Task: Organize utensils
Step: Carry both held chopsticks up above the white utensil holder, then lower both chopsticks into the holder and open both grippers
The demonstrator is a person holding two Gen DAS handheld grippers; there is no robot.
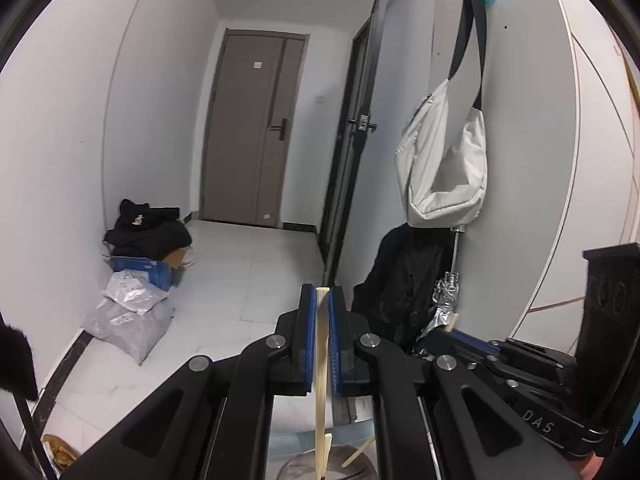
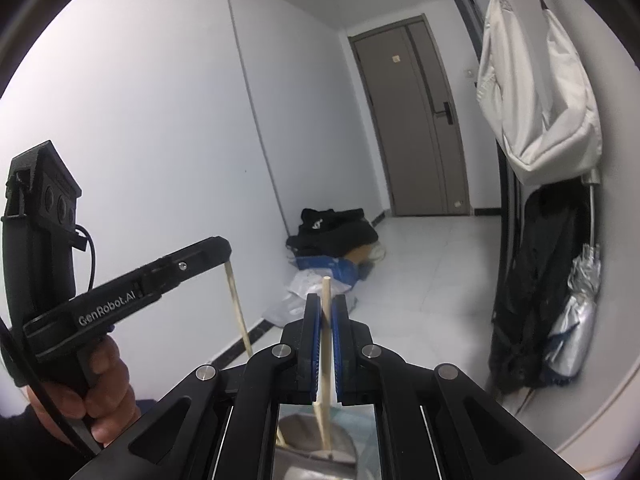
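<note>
My left gripper (image 1: 322,300) is shut on a pale wooden chopstick (image 1: 321,380) that stands upright between its blue pads. Its lower end reaches down toward a steel bowl (image 1: 296,468) at the bottom edge, where another chopstick (image 1: 358,454) leans. My right gripper (image 2: 325,308) is shut on a second wooden chopstick (image 2: 326,344), also upright, with its lower end in the steel bowl (image 2: 296,432). The left gripper also shows in the right wrist view (image 2: 224,256), holding its chopstick (image 2: 239,312). The right gripper shows in the left wrist view (image 1: 454,326).
A hallway with white tile floor and a grey door (image 1: 252,128) lies ahead. A blue box with black clothes (image 1: 148,240) and plastic bags (image 1: 128,316) sit by the left wall. A white bag (image 1: 444,160), black coat and folded umbrella (image 1: 444,300) hang at right.
</note>
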